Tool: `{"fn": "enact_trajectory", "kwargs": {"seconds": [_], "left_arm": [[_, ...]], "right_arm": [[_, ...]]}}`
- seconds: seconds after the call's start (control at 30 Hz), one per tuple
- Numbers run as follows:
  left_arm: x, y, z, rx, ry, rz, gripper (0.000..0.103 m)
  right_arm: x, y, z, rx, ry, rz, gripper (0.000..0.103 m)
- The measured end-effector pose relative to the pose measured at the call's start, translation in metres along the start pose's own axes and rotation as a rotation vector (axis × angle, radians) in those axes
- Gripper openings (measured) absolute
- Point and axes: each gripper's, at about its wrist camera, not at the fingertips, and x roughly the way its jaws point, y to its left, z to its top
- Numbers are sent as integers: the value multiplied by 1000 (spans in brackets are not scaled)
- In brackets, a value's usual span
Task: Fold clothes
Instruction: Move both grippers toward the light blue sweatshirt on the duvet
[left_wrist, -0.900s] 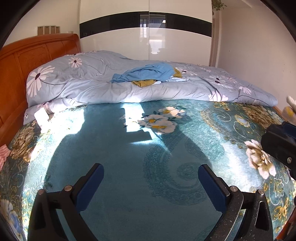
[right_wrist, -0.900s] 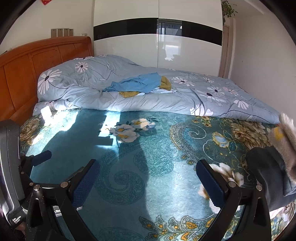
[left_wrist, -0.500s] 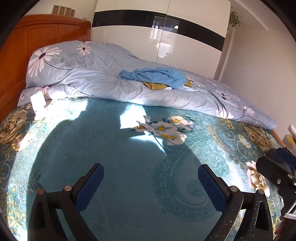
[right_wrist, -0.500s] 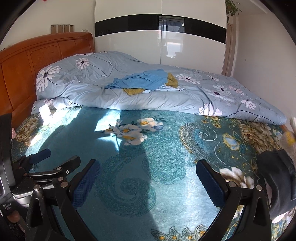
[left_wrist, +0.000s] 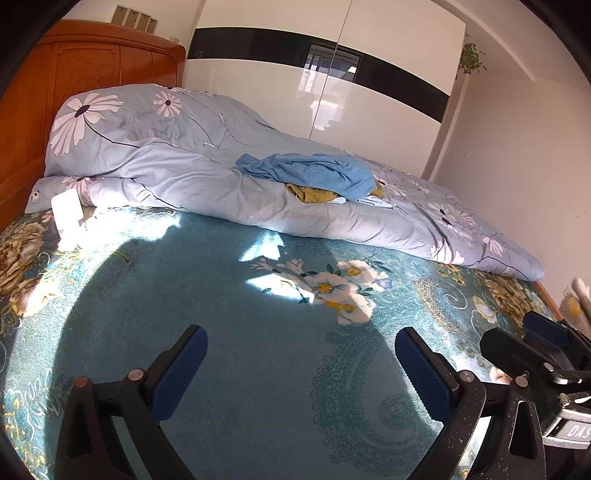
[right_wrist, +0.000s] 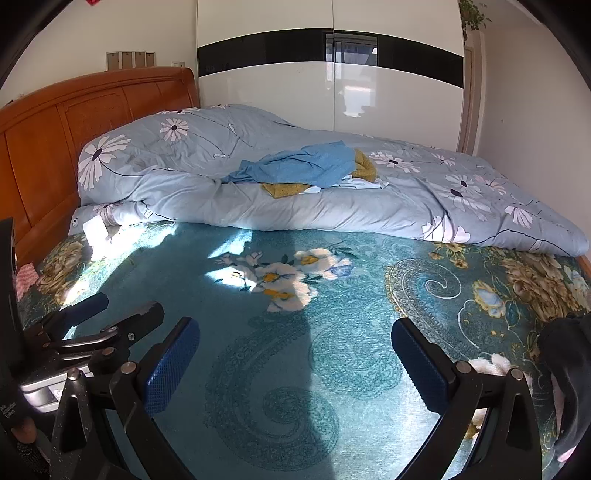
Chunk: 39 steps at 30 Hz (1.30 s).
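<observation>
Left gripper (left_wrist: 301, 363) and right gripper (right_wrist: 295, 356): black frames, silver rivets, textured blue pads (right_wrist: 171, 369); lettering on housing unreadable.

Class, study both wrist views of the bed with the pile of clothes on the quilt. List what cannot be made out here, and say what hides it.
- Yellow garment: right wrist view, mostly under the blue garment; its shape is unclear.
- White garment: same view, only an edge shows.
- Dark cloth: right wrist view, cut by the frame edge.
- Pale fluffy thing: left wrist view, blurred at the edge.
- How many garments are piled: hidden by overlap.
</observation>
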Motion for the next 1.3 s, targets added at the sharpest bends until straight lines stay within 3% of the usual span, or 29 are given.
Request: {"fn": "enact_trajectory", "kwargs": {"seconds": [0.2,0.43,0.67,1.3], "left_arm": [[16,1,11,-11,19,-20,103],[30,-3,23,49,8,51,103],[55,-4,44,81,4,70,103],[123,1,88,73,22,40,103]], "right_arm": [[10,-3,12,14,1,-2,103],[25,-6,25,13,21,-9,103],[42,-11,38,18,30,-19,103],[99,-32,72,-14,53,-48,103]]}}
